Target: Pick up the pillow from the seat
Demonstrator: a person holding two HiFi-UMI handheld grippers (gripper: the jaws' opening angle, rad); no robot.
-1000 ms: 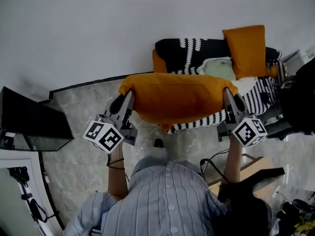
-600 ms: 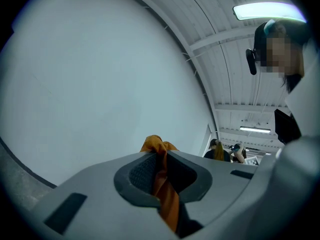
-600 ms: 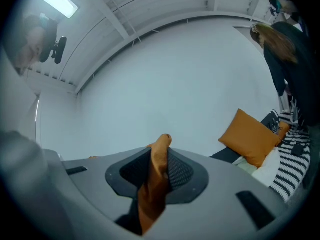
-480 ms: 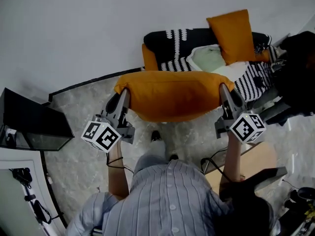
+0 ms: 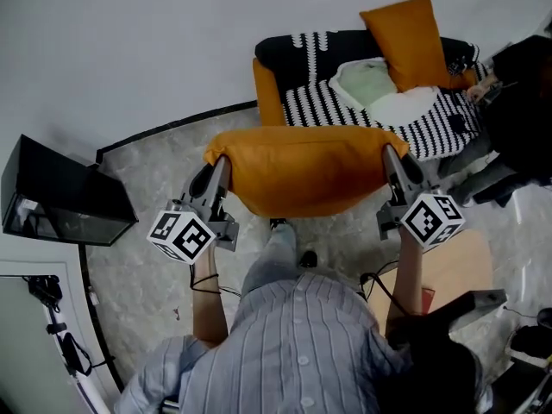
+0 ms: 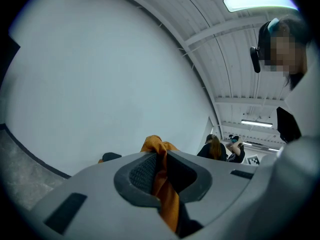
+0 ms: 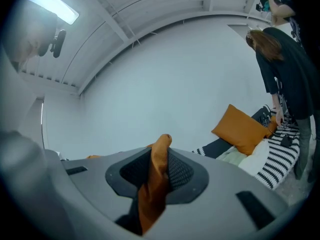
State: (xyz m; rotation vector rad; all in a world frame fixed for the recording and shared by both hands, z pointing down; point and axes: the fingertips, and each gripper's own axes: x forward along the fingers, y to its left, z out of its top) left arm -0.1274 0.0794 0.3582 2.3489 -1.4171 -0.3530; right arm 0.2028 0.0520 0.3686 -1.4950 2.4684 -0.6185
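Observation:
An orange pillow [image 5: 302, 169] hangs in the air between my two grippers, above the floor in front of the seat. My left gripper [image 5: 221, 159] is shut on its left corner; orange fabric [image 6: 161, 176] is pinched between the jaws in the left gripper view. On the pillow's right corner my right gripper [image 5: 388, 151] is shut, with orange cloth [image 7: 155, 179] clamped between the jaws. The seat [image 5: 431, 123], a sofa with a black and white striped cover, stands behind the pillow at the upper right.
A second orange pillow [image 5: 407, 41] leans on the sofa back, beside a pale cushion [image 5: 366, 80]. A person in black [image 5: 517, 102] bends over the sofa's right end. A black box [image 5: 60, 201] stands at the left, a wooden board [image 5: 448, 270] lower right.
The held pillow has come further away from the sofa, which now shows clear of it at the upper right. Both grippers keep their grip on the corners.

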